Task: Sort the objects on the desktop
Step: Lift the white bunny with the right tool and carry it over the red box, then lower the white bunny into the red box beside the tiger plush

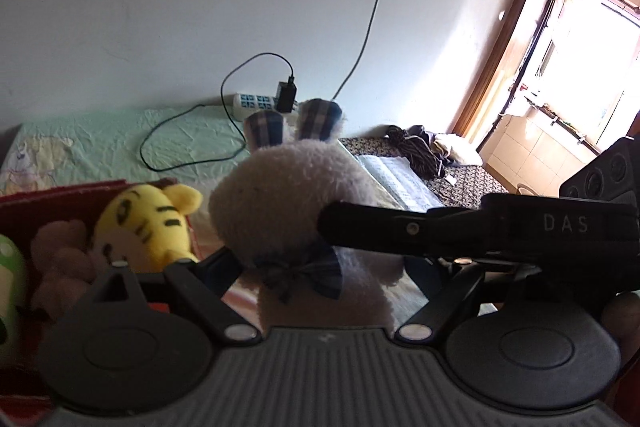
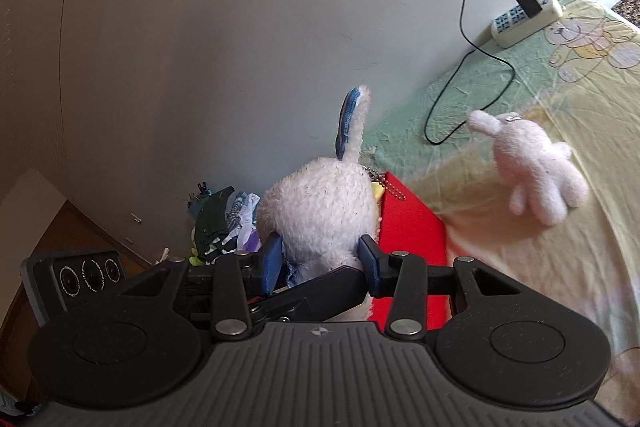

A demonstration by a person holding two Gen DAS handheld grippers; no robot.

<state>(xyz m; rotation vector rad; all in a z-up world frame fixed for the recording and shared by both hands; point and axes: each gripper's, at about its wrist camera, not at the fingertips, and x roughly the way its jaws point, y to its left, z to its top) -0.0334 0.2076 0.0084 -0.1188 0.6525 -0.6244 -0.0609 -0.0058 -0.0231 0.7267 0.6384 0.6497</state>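
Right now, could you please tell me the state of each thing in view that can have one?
Right gripper: shut on the plush rabbit.
Left gripper: the rabbit sits between its fingers; grip unclear.
Plush rabbit: upright, held over the red box.
Red box: open, toys inside.
Yellow tiger toy: lying in the red box.
Small white plush: lying loose on the sheet.
Power strip: black charger plugged in.

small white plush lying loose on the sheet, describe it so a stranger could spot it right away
Start at the pale green and yellow cartoon bedsheet against the wall. Right of the red box, the small white plush lies flat by itself. Unlike the larger bunny with plaid ears, no gripper holds it.
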